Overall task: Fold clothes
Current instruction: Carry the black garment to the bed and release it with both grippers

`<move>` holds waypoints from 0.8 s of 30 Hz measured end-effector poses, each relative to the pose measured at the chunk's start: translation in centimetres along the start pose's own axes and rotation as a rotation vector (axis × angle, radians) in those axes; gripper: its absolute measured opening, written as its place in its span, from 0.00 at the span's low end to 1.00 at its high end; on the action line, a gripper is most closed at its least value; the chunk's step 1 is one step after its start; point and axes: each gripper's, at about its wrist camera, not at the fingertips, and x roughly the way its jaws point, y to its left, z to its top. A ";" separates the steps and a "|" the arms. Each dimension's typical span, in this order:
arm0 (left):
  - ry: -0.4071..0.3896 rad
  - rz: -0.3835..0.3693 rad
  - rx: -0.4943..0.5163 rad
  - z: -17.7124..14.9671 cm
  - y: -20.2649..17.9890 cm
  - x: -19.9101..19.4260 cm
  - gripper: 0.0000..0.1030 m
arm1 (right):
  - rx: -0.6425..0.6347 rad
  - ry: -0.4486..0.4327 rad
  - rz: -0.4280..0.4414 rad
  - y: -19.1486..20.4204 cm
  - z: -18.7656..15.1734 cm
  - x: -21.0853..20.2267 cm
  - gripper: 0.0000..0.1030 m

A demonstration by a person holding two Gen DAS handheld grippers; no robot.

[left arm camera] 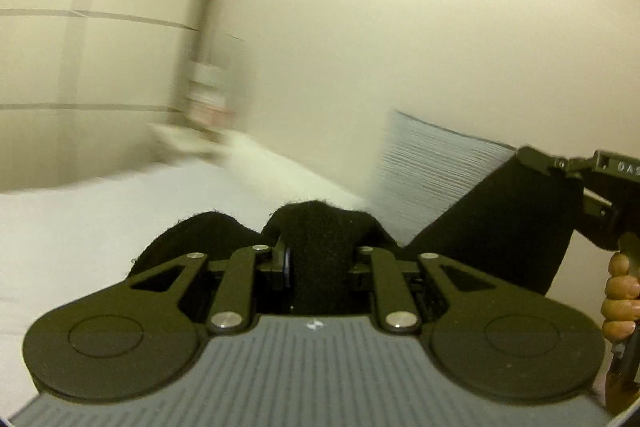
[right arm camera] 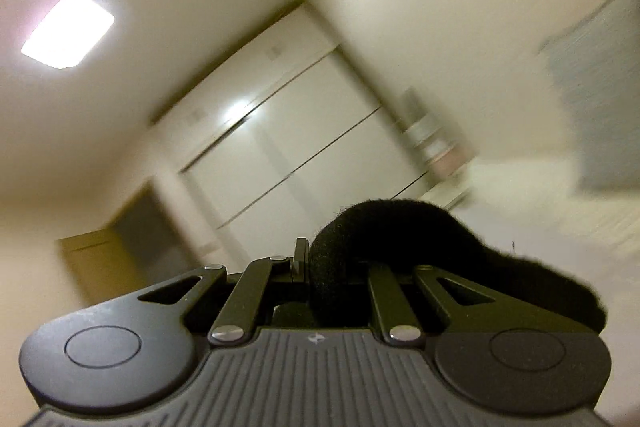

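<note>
A black fleece garment (left arm camera: 504, 223) is held up in the air between both grippers, above a white bed (left arm camera: 80, 227). My left gripper (left arm camera: 320, 259) is shut on a bunched edge of the garment, which bulges over its jaws. My right gripper (left arm camera: 532, 157) shows at the right of the left wrist view, shut on another edge with the cloth stretched between the two. In the right wrist view my right gripper (right arm camera: 340, 267) is shut on a roll of the black garment (right arm camera: 380, 235), which drapes off to the right. Both views are blurred.
A grey striped pillow (left arm camera: 432, 167) leans against the wall at the head of the bed. White wardrobe doors (right arm camera: 288, 131) and a blurred stack of items (left arm camera: 208, 95) stand at the far side. A ceiling light (right arm camera: 68, 31) glows above.
</note>
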 end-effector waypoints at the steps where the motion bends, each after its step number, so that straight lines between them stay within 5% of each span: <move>1: -0.007 0.059 0.001 0.6 2.6 -1.9 0.14 | 0.019 0.029 0.035 1.7 -0.9 2.3 0.09; 6: 0.007 0.334 -0.016 2.7 14.0 -9.9 0.15 | 0.079 0.201 0.173 12.3 -7.8 14.5 0.09; 9: 0.080 0.478 -0.045 1.4 19.8 -13.1 0.22 | 0.085 0.352 0.171 15.2 -13.8 20.3 0.11; 12: 0.288 0.611 -0.199 -3.2 25.9 -13.8 0.37 | 0.079 0.665 0.062 18.1 -22.3 25.2 0.47; 16: 0.497 0.714 -0.361 -10.6 30.7 -16.1 0.33 | -0.051 0.949 -0.128 20.7 -31.5 25.5 0.55; 18: 0.560 0.742 -0.420 -13.8 31.3 -18.2 0.33 | -0.150 1.016 -0.178 21.1 -34.3 24.6 0.72; 24: 0.666 0.742 -0.455 -18.4 31.0 -20.3 0.36 | -0.256 1.092 -0.192 23.6 -37.5 21.6 0.72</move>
